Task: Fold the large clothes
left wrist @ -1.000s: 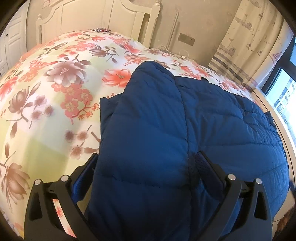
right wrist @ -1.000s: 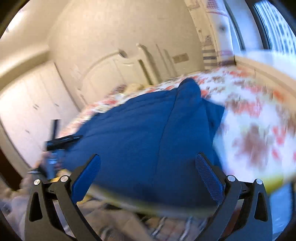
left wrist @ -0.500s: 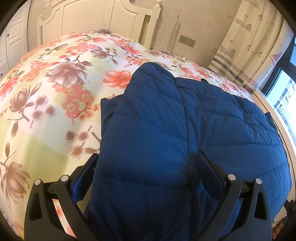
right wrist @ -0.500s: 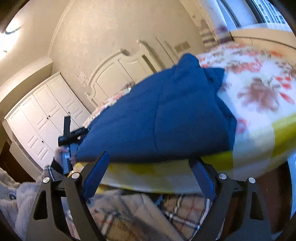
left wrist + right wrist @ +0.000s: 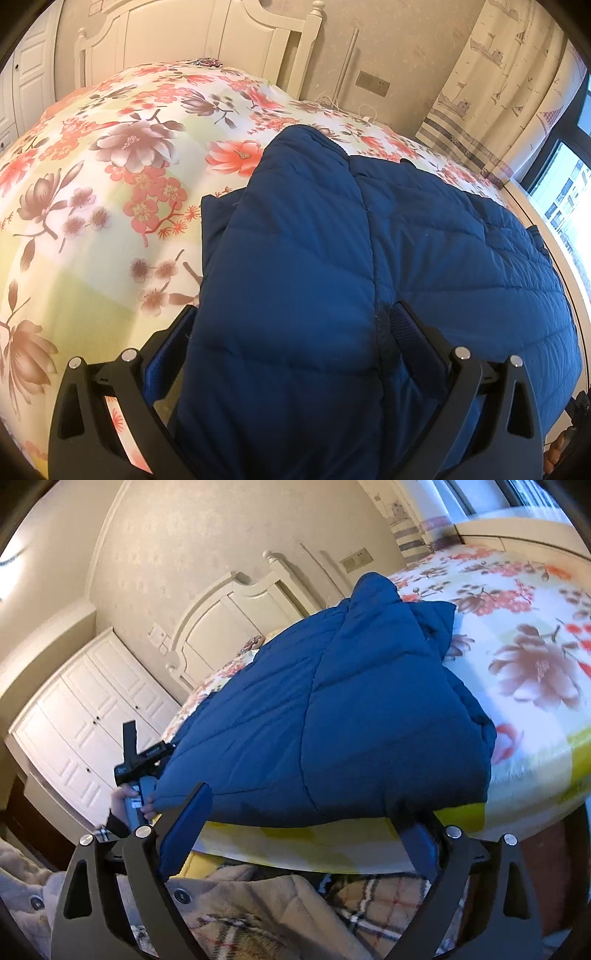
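A bedroom, with a bed (image 5: pixel 110 229) under a floral cover in red, pink and pale green. A white headboard (image 5: pixel 207 40) stands against a beige wall, a patterned curtain (image 5: pixel 498 85) hangs by a bright window, and white wardrobe doors (image 5: pixel 85 716) fill the wall past the headboard.

A blue quilted jacket (image 5: pixel 369 258) lies on the bed, folded into a thick slab. Its near end reaches the bed's edge closest to me; its far end rises in a soft peak toward the headboard.

My left hand-held gripper (image 5: pixel 295 325) is at the jacket's near end. A fat fold of the jacket fills the space between its fingers, and the right blue pad (image 5: pixel 406 325) dents the fabric beside a seam. The left pad is partly hidden behind the fold, so I read this as a clench on the jacket. In the right wrist view, my left hand (image 5: pixel 129 805) is wrapped around that gripper's handle at the jacket's corner.

My right hand-held gripper (image 5: pixel 306 816) sits just off the bed's edge, below the jacket's near end. Its jaws are wide and opening, with no fabric pinched between them. Beneath it a beige plaid garment (image 5: pixel 288 915) shows.
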Demonstrator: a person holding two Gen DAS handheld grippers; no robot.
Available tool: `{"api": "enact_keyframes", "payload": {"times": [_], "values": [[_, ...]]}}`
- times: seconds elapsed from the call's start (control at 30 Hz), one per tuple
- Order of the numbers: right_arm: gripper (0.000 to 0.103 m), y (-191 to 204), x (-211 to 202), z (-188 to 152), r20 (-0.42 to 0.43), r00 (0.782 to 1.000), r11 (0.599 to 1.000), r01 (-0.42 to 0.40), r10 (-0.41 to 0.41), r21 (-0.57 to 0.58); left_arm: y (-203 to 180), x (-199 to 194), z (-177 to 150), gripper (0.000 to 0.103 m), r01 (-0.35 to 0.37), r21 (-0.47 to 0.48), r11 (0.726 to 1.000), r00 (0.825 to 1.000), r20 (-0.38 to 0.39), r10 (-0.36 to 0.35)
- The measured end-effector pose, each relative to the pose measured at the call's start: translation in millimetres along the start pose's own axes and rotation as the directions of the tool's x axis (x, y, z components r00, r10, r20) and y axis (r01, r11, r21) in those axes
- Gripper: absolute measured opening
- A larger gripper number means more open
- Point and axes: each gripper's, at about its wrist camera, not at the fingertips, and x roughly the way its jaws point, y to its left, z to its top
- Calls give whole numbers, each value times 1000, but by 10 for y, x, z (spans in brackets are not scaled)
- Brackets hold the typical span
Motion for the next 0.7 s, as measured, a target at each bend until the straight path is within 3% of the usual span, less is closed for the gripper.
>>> {"api": "enact_keyframes", "payload": {"times": [0.13, 0.17, 0.27, 0.3, 0.43, 0.47, 0.5, 0.53, 0.6, 0.63, 0.7], "values": [[97, 46, 125, 126, 23, 995, 996, 93, -92, -15, 3, 0, 1, 101, 0, 0, 1000, 1000, 0, 0], [97, -16, 145, 182, 61, 990, 992, 122, -124, 28, 2, 0, -1, 101, 0, 0, 1000, 1000, 0, 0], [97, -220, 130, 352, 167, 977, 972, 96, -133, 213, 2, 1, 0, 101, -1, 0, 1000, 1000, 0, 1], [99, -203, 175, 408, 142, 976, 966, 129, -164, 226, -1, 2, 6, 101, -4, 1, 1000, 1000, 1, 4], [97, 49, 352, 428, 74, 981, 982, 174, -180, 72, 0, 5, 6, 101, -8, 0, 1000, 1000, 0, 8], [94, 96, 353, 404, 75, 976, 978, 201, -205, 58, -12, 0, 3, 101, -16, 3, 1000, 1000, 3, 16], [82, 112, 336, 397, 89, 970, 973, 224, -228, 49, -32, -8, 3, 101, -28, 8, 1000, 1000, 4, 28], [64, 114, 296, 400, 111, 960, 967, 253, -256, 38, -58, -20, 11, 101, -48, 11, 999, 999, 2, 48], [47, 64, 200, 423, 143, 960, 971, 234, -240, 58, -157, -96, 48, 100, -128, 5, 992, 992, 10, 128], [41, 69, 179, 427, 156, 958, 971, 234, -240, 54, -277, -171, 74, 99, -160, 3, 987, 987, 28, 160], [40, 158, 148, 436, 189, 948, 966, 257, -257, 21, -549, -308, 119, 99, -156, 32, 987, 986, 72, 153]]}}
